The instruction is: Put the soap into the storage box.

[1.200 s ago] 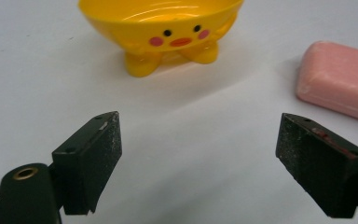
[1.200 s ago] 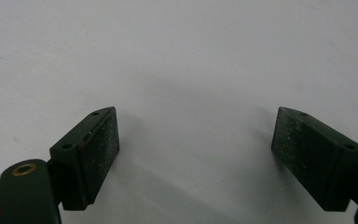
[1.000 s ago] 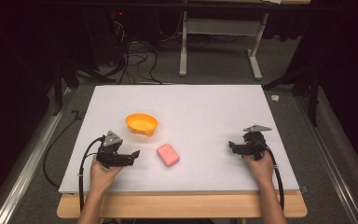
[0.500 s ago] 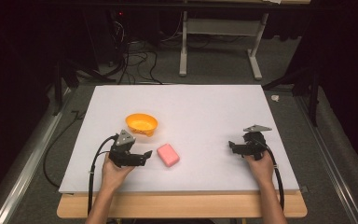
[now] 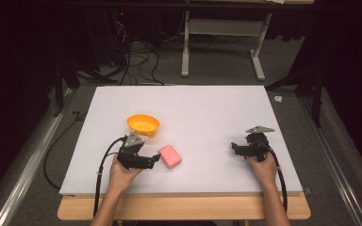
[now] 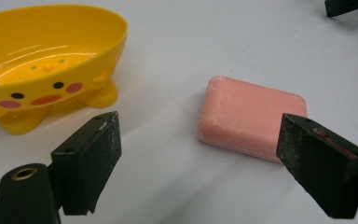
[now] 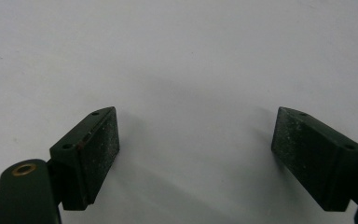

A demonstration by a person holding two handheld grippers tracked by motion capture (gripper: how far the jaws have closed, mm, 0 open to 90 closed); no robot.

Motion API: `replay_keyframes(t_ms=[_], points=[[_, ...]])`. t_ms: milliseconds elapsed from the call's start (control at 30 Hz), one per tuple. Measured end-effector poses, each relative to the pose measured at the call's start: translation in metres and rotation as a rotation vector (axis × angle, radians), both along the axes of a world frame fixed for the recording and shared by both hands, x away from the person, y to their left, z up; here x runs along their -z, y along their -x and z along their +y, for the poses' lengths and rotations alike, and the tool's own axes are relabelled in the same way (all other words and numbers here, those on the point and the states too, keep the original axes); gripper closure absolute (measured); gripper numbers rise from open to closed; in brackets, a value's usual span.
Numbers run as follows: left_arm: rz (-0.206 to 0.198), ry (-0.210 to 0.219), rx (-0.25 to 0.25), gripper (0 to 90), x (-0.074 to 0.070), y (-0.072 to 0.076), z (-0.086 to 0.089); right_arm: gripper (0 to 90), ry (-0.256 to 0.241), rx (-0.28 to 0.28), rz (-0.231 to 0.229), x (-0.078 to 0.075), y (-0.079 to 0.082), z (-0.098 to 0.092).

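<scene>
A pink soap bar [image 5: 170, 156] lies flat on the white table top [image 5: 202, 108], just right of my left gripper [image 5: 154, 160]. In the left gripper view the soap bar [image 6: 249, 118] sits a little ahead of the open jaws, nearer the right one, and nothing is between them [image 6: 200, 158]. A yellow duck-faced soap dish [image 5: 143, 125] stands upright behind the left gripper; its face [image 6: 42, 70] is at upper left in the left gripper view. My right gripper [image 5: 234, 149] rests open at the table's right, its jaws [image 7: 196, 154] over bare white surface.
The table's front wooden edge [image 5: 184, 207] lies just behind both hands. Cables trail from each gripper off the front. Beyond the table's far edge stand a white frame's legs [image 5: 185, 52] and floor cables [image 5: 132, 61]. The other gripper's black tip [image 6: 349, 5] peeks in at the left gripper view's top right.
My left gripper has moved right and slightly forward towards the soap bar, turning its jaws to face it. The right gripper, soap and dish have stayed put.
</scene>
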State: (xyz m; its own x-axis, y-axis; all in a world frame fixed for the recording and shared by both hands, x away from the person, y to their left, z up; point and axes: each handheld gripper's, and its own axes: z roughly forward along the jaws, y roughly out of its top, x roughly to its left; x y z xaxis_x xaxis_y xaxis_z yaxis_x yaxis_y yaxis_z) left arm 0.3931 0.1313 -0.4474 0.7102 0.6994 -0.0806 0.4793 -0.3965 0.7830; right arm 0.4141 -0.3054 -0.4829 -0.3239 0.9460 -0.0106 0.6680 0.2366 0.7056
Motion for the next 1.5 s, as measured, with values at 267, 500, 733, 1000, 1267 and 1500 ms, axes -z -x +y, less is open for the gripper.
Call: replay_keyframes(t_ms=[267,500,733,1000,1267,1500], points=[[0.002,-0.016,0.035,14.2,-0.001,-0.001,-0.016,15.4,0.0,0.0,0.0,0.0,0.0,0.0],[0.011,-0.032,0.059,14.1,0.001,-0.002,-0.028,15.4,0.0,0.0,0.0,0.0,0.0,0.0],[0.009,-0.05,0.084,12.7,0.005,-0.003,-0.043,15.4,0.0,0.0,0.0,0.0,0.0,0.0],[0.023,-0.079,0.105,11.4,0.012,-0.006,-0.055,15.4,0.0,0.0,0.0,0.0,0.0,0.0],[0.035,-0.101,0.11,11.0,0.02,-0.009,-0.061,15.4,0.0,0.0,-0.001,0.0,0.0,0.0],[0.047,-0.135,0.113,11.7,0.025,-0.011,-0.066,15.4,0.001,0.0,-0.001,0.0,0.0,0.0]])
